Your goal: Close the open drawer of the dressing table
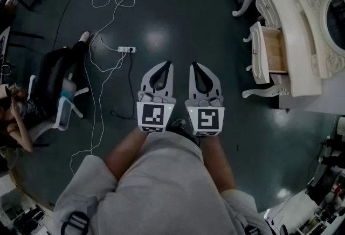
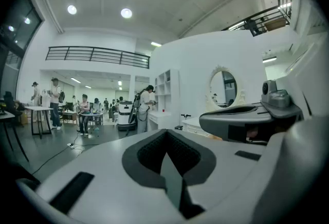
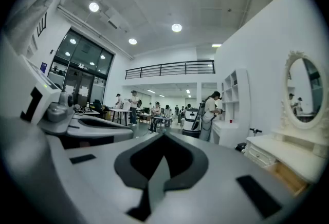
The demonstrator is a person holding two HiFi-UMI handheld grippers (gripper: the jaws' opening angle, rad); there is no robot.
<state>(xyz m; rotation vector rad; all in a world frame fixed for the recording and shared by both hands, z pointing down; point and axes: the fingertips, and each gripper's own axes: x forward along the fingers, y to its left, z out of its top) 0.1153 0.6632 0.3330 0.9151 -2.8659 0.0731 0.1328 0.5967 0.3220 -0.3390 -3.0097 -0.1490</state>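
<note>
drawer (image 1: 275,52): pulled out of the white dressing table (image 1: 295,29) toward the left of the head view, wooden inside showing, at the upper right of that view.
left gripper (image 1: 166,64): jaws pressed together with nothing between them, held in front of the body, well apart from the drawer.
right gripper (image 1: 195,66): jaws likewise together and empty, just beside the left one, the nearer of the two to the table.
in between: a stretch of dark, shiny floor (image 1: 226,50).
off to the left: white cable (image 1: 102,2) looping over the floor to a power strip (image 1: 126,49); a seated person (image 1: 54,75) by a chair (image 1: 63,111), well apart from the table.
head view only: table top from above, curved legs, cable and power strip.
right gripper view only: table at the right edge with the wood-coloured drawer (image 3: 288,176) low down, oval mirror (image 3: 304,89) upright above it, a person standing at a white shelf (image 3: 234,89).
left gripper view only: body of the right gripper (image 2: 247,120) covering most of the table, mirror (image 2: 224,88) above it, people at tables far back on the left.
</note>
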